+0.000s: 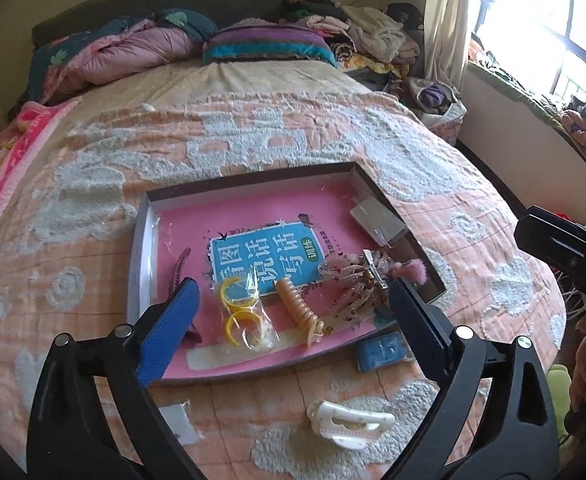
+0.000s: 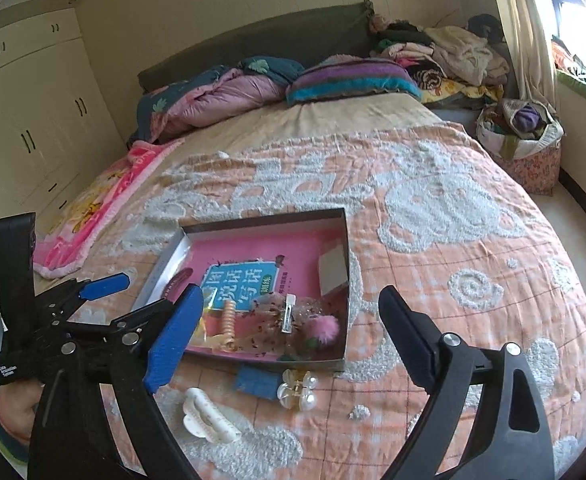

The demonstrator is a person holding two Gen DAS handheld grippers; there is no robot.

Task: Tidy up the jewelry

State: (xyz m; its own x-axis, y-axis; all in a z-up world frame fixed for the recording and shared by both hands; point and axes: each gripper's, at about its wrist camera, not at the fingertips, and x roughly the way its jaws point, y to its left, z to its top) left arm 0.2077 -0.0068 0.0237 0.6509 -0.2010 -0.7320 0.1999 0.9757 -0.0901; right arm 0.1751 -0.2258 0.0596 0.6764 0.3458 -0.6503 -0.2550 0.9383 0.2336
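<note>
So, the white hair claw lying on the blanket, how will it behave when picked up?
The white hair claw looks like rigid plastic, so probably stiff and light. Its smooth curved shell may slip between the tongs. The soft blanket probably stops it sliding.

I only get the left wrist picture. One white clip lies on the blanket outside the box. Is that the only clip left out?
Observer: No. A pearl claw clip also lies on the bedspread, just before the box's near wall.
Operator: What's left of the bed?
Observer: A cream wardrobe with dark handles.
Operator: Is the other gripper carrying anything?
Observer: No, the right gripper is open and empty.
</note>
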